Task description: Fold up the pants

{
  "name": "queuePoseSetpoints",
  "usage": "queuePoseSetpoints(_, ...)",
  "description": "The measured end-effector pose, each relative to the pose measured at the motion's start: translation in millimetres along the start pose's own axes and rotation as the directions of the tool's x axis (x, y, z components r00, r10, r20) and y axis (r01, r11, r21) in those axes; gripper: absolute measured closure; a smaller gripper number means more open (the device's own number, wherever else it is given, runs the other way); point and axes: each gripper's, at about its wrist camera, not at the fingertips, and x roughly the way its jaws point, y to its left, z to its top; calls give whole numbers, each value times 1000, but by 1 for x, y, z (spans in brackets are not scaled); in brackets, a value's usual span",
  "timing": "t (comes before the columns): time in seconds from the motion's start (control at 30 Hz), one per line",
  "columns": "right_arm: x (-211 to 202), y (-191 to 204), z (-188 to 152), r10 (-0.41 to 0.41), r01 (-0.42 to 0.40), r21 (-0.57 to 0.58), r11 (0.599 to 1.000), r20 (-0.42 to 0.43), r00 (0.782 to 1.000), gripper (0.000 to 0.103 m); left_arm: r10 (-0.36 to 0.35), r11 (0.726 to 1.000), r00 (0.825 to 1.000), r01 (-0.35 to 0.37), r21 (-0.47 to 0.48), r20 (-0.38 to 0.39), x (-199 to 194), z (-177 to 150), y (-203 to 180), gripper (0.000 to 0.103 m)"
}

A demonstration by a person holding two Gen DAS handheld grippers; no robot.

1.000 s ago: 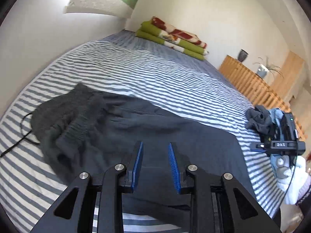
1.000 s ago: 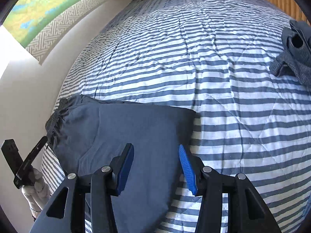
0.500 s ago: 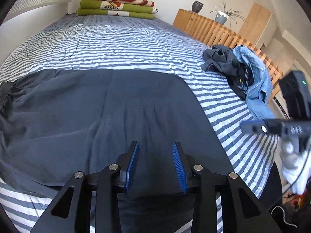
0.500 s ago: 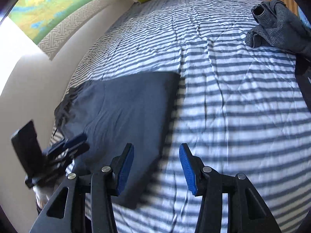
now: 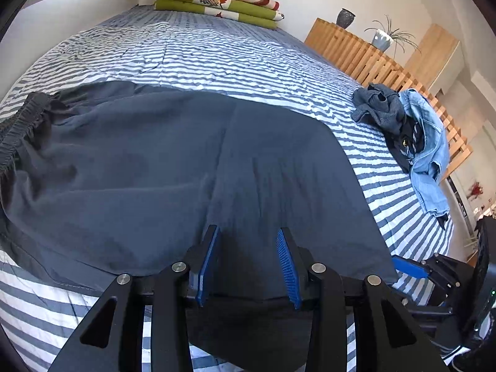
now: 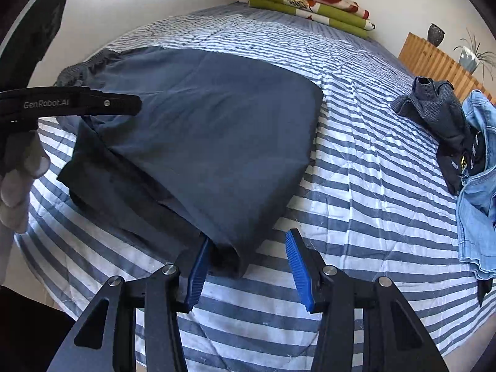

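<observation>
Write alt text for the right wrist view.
An open hand-held gripper hovers at the near corner of dark folded pants on a striped bed. A pile of clothes lies to the right.

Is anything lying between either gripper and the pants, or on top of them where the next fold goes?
Nothing visible. Both the left gripper and right gripper are open at the near edge of the pants, whose top is bare. The clothes pile lies apart, to the right.
</observation>
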Motion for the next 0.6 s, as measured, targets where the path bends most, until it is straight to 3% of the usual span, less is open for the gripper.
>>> queuePoseSetpoints(0.03,0,-4,-3,-6,6,9,1000,-13,1000,81,11,1000,1000,-11,-3,-15,4,-2,4,62)
queuePoseSetpoints(0.07,0,-9,-5,-3,4,19,1000,-31,1000,85,24,1000,999,-25,-8,-39,10,-4,8,62)
queuePoseSetpoints(0.23,-9,-17,-19,22,-23,-7,1000,-57,998,85,6,1000,999,-7,-24,-40,11,-8,18,63)
queuePoseSetpoints(0.37,-37,-28,-30,175,-174,17,985,-47,984,81,44,999,999,-44,-12,-12,2,-9,14,62)
queuePoseSetpoints(0.43,-49,-49,-28,270,-267,95,959,-15,963,72,34,999,999,-35,32,16,-8,-12,-1,61)
queuePoseSetpoints(0.5,-50,-73,-20,315,-312,193,930,18,949,71,-2,995,999,-2,98,42,-16,-17,-25,60)
queuePoseSetpoints(0.6,-28,-103,-8,417,-399,358,844,28,908,71,-70,976,997,59,210,42,-20,-28,-68,53)
